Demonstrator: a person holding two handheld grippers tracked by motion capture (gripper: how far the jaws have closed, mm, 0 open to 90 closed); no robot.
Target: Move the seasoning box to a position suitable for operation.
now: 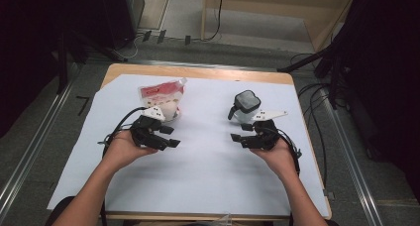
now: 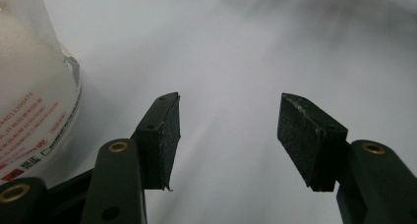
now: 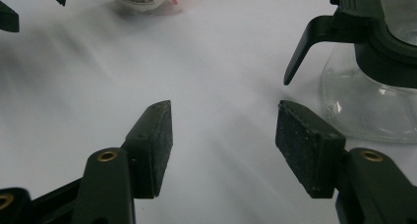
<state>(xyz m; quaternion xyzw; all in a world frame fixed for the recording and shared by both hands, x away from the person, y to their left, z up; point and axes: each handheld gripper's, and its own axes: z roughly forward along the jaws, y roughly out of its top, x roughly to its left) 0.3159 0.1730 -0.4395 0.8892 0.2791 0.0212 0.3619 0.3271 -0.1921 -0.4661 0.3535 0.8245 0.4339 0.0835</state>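
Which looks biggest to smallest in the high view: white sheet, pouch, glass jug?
1. White sheet, by far the largest.
2. Pouch.
3. Glass jug, somewhat smaller than the pouch, though a hand-held gripper hides part of each.

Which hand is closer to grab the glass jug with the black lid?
The right. The right gripper sits just in front of the glass jug, jaws open, and its own view shows the jug's black handle close by. The left gripper is beside the red and white pouch instead.
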